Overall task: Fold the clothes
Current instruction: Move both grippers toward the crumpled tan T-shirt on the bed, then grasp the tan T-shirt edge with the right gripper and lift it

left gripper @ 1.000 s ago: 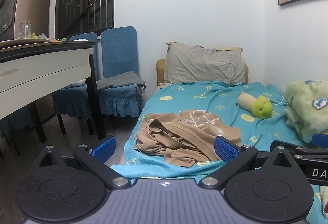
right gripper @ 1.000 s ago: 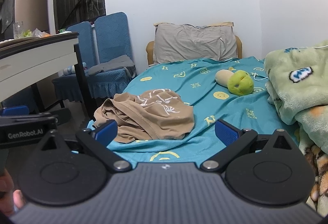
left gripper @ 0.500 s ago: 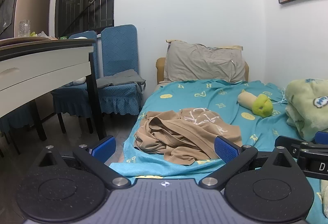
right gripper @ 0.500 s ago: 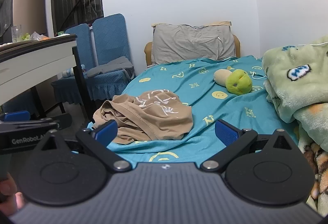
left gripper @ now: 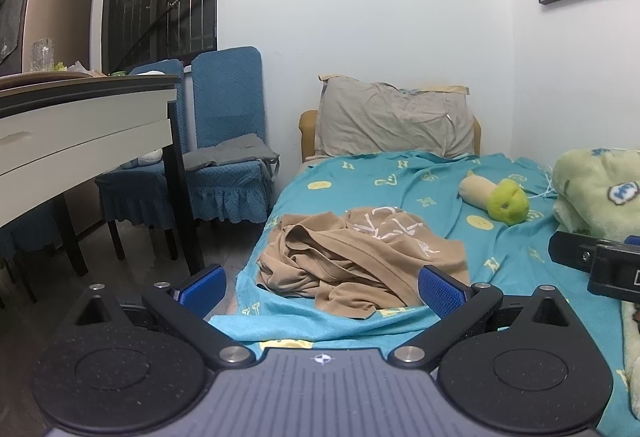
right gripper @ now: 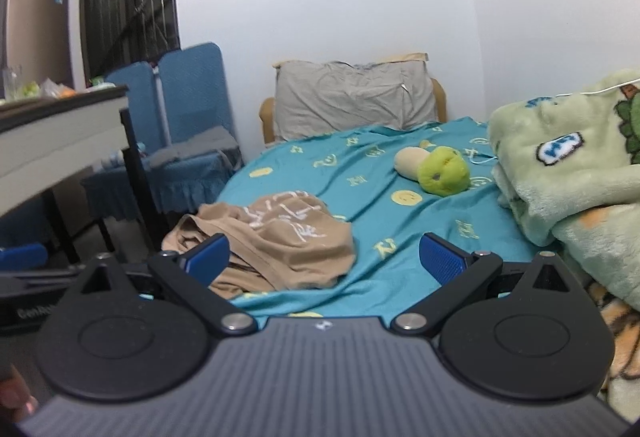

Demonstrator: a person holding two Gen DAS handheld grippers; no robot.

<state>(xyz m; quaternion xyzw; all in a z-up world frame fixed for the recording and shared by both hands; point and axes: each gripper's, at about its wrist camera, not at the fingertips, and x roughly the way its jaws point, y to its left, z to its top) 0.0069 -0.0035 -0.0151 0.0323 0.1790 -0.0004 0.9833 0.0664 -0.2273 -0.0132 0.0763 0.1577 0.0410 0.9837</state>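
Observation:
A crumpled tan shirt with white lettering [left gripper: 360,257] lies near the foot of the bed on a teal sheet [left gripper: 400,181]; it also shows in the right wrist view [right gripper: 280,241]. My left gripper [left gripper: 322,283] is open and empty, just short of the shirt's near edge. My right gripper [right gripper: 324,257] is open and empty, with its left finger in front of the shirt. The right gripper's body shows at the right edge of the left wrist view [left gripper: 596,261].
A green and cream plush toy [right gripper: 436,171] lies mid-bed. A grey pillow [left gripper: 394,123] leans at the head. A folded green blanket [right gripper: 572,157] is piled on the right. A white table [left gripper: 80,141] and blue chairs [left gripper: 224,153] stand left of the bed.
Both grippers have moved forward toward the bed; the shirt looks closer. The right view has shifted right and is slightly blurred. Both grippers stay open.

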